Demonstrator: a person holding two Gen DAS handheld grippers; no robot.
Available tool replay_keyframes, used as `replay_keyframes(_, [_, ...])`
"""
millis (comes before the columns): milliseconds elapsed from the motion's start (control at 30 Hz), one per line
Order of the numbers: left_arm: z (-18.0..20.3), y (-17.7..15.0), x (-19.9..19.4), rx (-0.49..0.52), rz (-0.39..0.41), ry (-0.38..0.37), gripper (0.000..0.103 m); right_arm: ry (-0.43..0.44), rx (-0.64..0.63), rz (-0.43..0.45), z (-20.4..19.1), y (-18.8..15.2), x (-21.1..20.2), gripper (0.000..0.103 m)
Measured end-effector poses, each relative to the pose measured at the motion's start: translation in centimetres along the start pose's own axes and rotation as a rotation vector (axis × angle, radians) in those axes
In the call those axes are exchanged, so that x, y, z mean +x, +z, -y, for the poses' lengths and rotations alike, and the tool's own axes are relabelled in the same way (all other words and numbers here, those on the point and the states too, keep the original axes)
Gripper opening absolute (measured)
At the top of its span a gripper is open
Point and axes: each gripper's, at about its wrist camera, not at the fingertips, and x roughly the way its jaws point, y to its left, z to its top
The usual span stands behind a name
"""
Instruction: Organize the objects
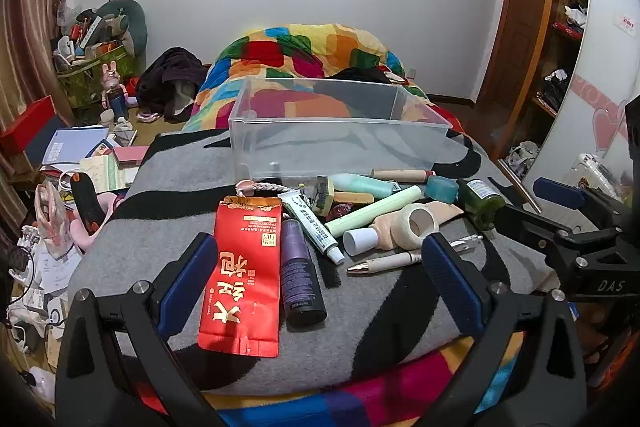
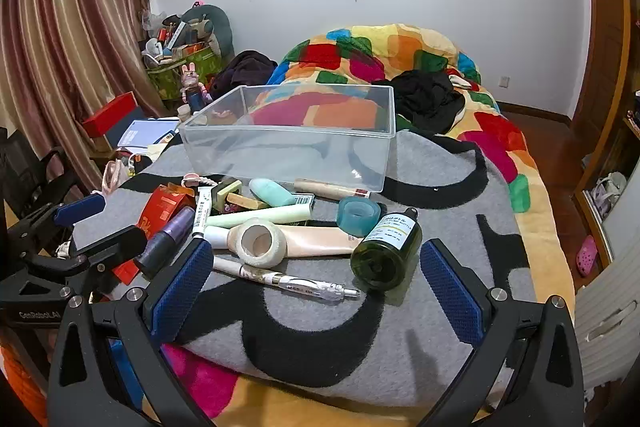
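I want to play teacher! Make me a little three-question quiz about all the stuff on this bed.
1. True or false: the clear plastic bin already has things inside it.
2. Which thing lies nearest the right gripper? A) the red pouch B) the green glass bottle C) the teal tape roll
3. Fill in: the left gripper has its jaws ____, with the red pouch and the dark purple bottle lying between them on the grey blanket.

Key:
1. False; nothing shows inside the bin.
2. B
3. Open
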Motion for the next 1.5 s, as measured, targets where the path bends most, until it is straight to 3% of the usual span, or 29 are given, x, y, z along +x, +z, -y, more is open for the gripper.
replay_keyframes(1500, [0.4, 0.35, -0.83, 0.004, 0.015, -0.019, 0.103, 0.007, -0.006, -0.011, -0.61, -0.05, 0.1, 0.103])
